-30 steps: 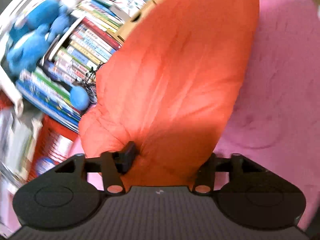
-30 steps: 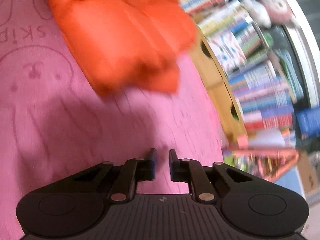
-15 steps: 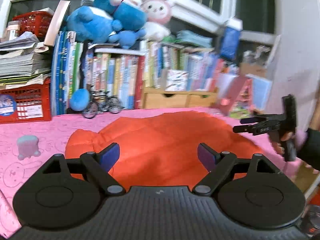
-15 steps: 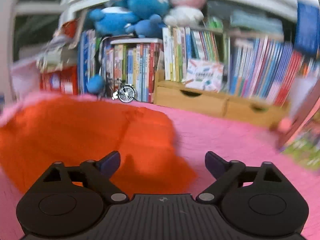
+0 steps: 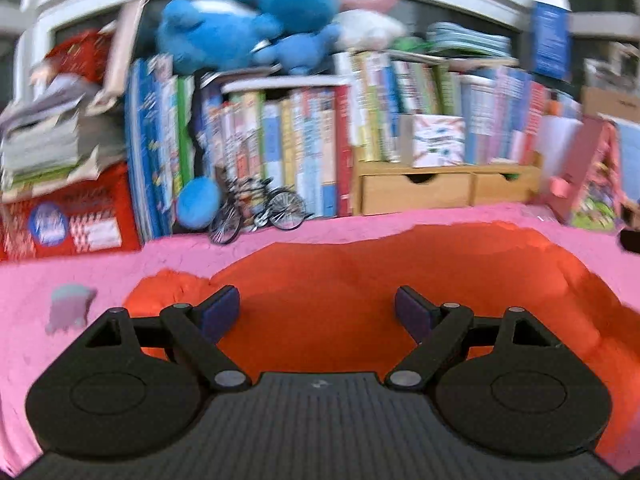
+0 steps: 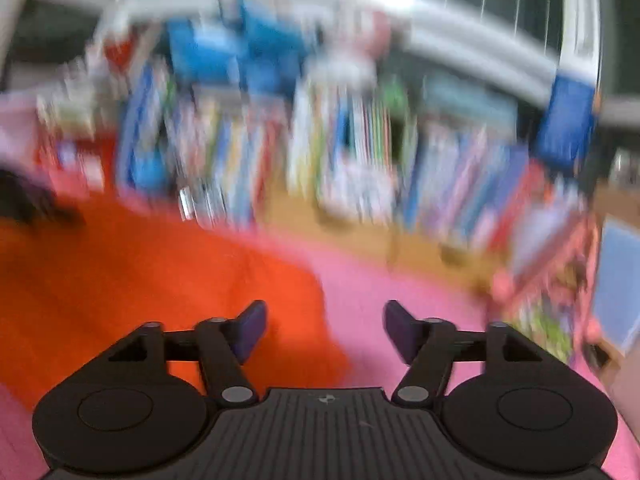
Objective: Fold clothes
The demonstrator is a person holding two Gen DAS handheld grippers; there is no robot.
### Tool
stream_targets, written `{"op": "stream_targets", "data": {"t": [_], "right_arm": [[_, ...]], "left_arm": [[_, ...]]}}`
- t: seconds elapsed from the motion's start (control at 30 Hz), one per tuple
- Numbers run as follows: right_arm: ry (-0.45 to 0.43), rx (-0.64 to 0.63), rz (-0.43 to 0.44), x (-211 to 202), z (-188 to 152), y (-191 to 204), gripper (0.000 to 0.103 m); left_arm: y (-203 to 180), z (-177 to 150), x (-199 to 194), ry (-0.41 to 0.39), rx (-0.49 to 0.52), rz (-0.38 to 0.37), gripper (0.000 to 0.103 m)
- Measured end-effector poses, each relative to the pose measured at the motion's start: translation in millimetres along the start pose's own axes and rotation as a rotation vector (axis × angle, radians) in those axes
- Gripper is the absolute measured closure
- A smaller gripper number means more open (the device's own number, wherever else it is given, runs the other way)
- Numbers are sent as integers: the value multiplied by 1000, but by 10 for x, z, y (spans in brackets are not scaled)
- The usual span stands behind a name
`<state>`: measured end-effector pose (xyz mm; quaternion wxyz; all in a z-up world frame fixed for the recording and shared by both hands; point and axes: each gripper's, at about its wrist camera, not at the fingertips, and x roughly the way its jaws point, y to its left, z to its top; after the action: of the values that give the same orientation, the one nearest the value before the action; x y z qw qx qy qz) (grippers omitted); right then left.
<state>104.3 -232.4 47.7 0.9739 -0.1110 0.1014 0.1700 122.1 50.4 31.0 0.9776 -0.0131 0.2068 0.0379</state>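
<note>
An orange garment (image 5: 360, 280) lies spread on the pink cloth-covered surface (image 5: 80, 264). My left gripper (image 5: 316, 300) hovers above its near part, open, with nothing between the fingers. In the blurred right wrist view the garment (image 6: 140, 280) fills the left half, and its right edge ends just ahead of my right gripper (image 6: 325, 312). That gripper's jaws stand wide and are closing, with nothing between them. It hangs over the garment's edge and the bare pink cloth (image 6: 400, 288).
A packed bookshelf (image 5: 280, 140) with plush toys (image 5: 240, 28) on top lines the back. Wooden drawers (image 5: 416, 192), a toy bicycle (image 5: 256, 212) and a red basket (image 5: 68, 220) stand at its foot. A small grey figure (image 5: 68, 308) sits left of the garment.
Both grippers rolled upright and drew up and away from the garment. The left one let go of the orange cloth and opened. The right one went from shut to wide.
</note>
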Motion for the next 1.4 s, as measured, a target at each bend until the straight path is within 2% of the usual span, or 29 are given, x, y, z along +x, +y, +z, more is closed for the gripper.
{"op": "stream_targets", "data": {"t": [0.1,0.23,0.3,0.37,0.47,0.53,0.63,1.07,1.17,1.2,1.27,1.4], "right_arm": [[-56,145,166,173,261,187,18],[9,223,234,679,347,522,34],[74,222,225,907,299,668,36],[131,179,180,1071,178,770,37],[151,87,116,1160,-14,876,35],[159,72,104,1171,-60,898,35],[172,59,95,1183,-118,935,35],[237,71,114,1378,-133,932,31],[208,122,115,1221,-114,869,37],[190,150,112,1093,-105,853,39],[148,198,107,735,-96,842,54],[92,246,124,-51,-199,1023,55]], "left_arm": [[10,-14,85,17,-21,39,17],[33,-94,156,38,5,76,14],[69,-140,188,45,13,73,13],[98,-174,228,49,14,64,10],[130,-225,290,55,-4,38,8],[107,-249,312,56,4,41,8],[68,-288,314,50,23,53,7],[146,-276,425,102,-22,25,6],[226,-273,325,93,-56,-4,9],[253,-263,238,91,-79,4,15],[272,-218,42,87,-117,-12,22],[257,-83,-291,67,-193,-200,22]]}}
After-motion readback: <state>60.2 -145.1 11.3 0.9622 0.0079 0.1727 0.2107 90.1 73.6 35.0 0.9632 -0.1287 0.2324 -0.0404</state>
